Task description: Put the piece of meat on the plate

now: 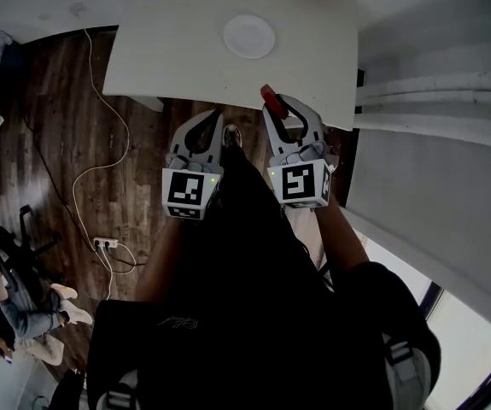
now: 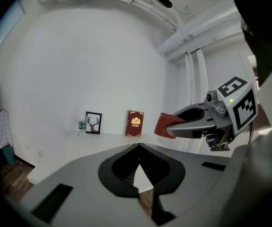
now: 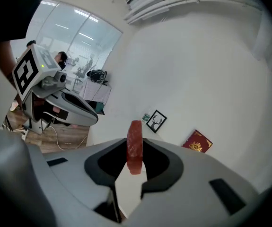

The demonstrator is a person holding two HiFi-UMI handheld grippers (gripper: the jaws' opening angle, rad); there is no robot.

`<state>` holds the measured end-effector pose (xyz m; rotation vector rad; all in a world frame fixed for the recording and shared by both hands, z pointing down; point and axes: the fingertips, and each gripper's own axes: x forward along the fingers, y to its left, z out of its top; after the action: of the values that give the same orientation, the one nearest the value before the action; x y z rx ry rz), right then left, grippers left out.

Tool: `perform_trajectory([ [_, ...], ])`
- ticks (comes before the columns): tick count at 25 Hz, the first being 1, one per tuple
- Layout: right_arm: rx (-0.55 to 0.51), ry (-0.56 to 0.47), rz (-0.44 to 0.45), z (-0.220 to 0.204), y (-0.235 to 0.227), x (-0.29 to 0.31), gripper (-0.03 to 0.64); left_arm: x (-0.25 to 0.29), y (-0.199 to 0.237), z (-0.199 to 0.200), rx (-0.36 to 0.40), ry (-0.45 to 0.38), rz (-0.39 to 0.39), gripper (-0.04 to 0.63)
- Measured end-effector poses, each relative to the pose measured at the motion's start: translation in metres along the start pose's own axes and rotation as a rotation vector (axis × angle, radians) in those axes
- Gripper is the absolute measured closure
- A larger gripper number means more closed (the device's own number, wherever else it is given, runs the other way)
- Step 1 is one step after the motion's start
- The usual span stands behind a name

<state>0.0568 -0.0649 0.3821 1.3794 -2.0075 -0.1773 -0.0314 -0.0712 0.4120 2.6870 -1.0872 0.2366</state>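
A slab of red meat [image 3: 135,147] stands on edge between the jaws of my right gripper [image 3: 134,161], which is shut on it. In the head view the meat [image 1: 270,100] hangs at the near edge of the white table [image 1: 177,49], and the right gripper [image 1: 273,106] is short of the round white plate [image 1: 248,36]. The left gripper [image 1: 219,120] hovers beside it over the floor, just off the table edge. Its jaws [image 2: 138,148] meet at the tips with nothing between them. From the left gripper view the meat [image 2: 163,125] shows in the right gripper's tips.
A red book [image 2: 135,123], a framed deer picture [image 2: 93,122] and a small bottle [image 2: 82,126] stand against the wall at the table's far side. A cable and power strip [image 1: 106,244] lie on the wooden floor. A person sits at lower left [image 1: 19,310].
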Motion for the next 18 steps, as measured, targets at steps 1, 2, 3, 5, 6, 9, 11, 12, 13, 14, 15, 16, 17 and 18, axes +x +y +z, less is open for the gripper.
perform_trajectory([
  [1, -0.009, 0.007, 0.007, -0.003, -0.004, 0.007, 0.514, 0.007, 0.003, 0.000, -0.007, 0.005, 0.007, 0.594],
  [2, -0.014, 0.014, 0.017, -0.005, -0.007, 0.015, 0.514, 0.013, 0.006, 0.000, -0.012, 0.011, 0.010, 0.594],
  [3, -0.018, 0.018, 0.030, -0.006, -0.011, 0.022, 0.514, 0.020, 0.007, 0.001, -0.015, 0.017, 0.010, 0.594],
  [5, -0.026, 0.025, 0.054, -0.008, -0.017, 0.037, 0.514, 0.033, 0.010, 0.001, -0.016, 0.034, 0.006, 0.594],
  [6, -0.034, 0.031, 0.063, -0.009, -0.021, 0.044, 0.514, 0.040, 0.011, -0.001, -0.018, 0.045, 0.004, 0.594],
  [9, -0.077, 0.068, 0.082, -0.020, -0.031, 0.064, 0.514, 0.062, 0.015, -0.009, -0.034, 0.082, 0.002, 0.594],
  [11, -0.105, 0.098, 0.092, -0.029, -0.038, 0.079, 0.514, 0.075, 0.019, -0.013, -0.045, 0.100, 0.001, 0.594],
  [12, -0.111, 0.110, 0.098, -0.034, -0.041, 0.086, 0.514, 0.082, 0.020, -0.014, -0.049, 0.108, 0.002, 0.594],
  [13, -0.113, 0.119, 0.104, -0.040, -0.044, 0.092, 0.514, 0.088, 0.021, -0.016, -0.052, 0.114, 0.002, 0.594],
  [14, -0.114, 0.123, 0.106, -0.048, -0.047, 0.098, 0.514, 0.094, 0.020, -0.019, -0.053, 0.120, 0.002, 0.594],
  [15, -0.115, 0.122, 0.106, -0.056, -0.050, 0.104, 0.514, 0.100, 0.019, -0.021, -0.054, 0.125, 0.002, 0.594],
  [16, -0.112, 0.121, 0.107, -0.064, -0.051, 0.108, 0.514, 0.104, 0.018, -0.024, -0.054, 0.131, 0.004, 0.594],
  [17, -0.106, 0.123, 0.109, -0.070, -0.052, 0.112, 0.514, 0.107, 0.018, -0.027, -0.053, 0.137, 0.005, 0.594],
  [18, -0.102, 0.128, 0.114, -0.074, -0.052, 0.116, 0.514, 0.110, 0.019, -0.030, -0.052, 0.143, 0.008, 0.594],
])
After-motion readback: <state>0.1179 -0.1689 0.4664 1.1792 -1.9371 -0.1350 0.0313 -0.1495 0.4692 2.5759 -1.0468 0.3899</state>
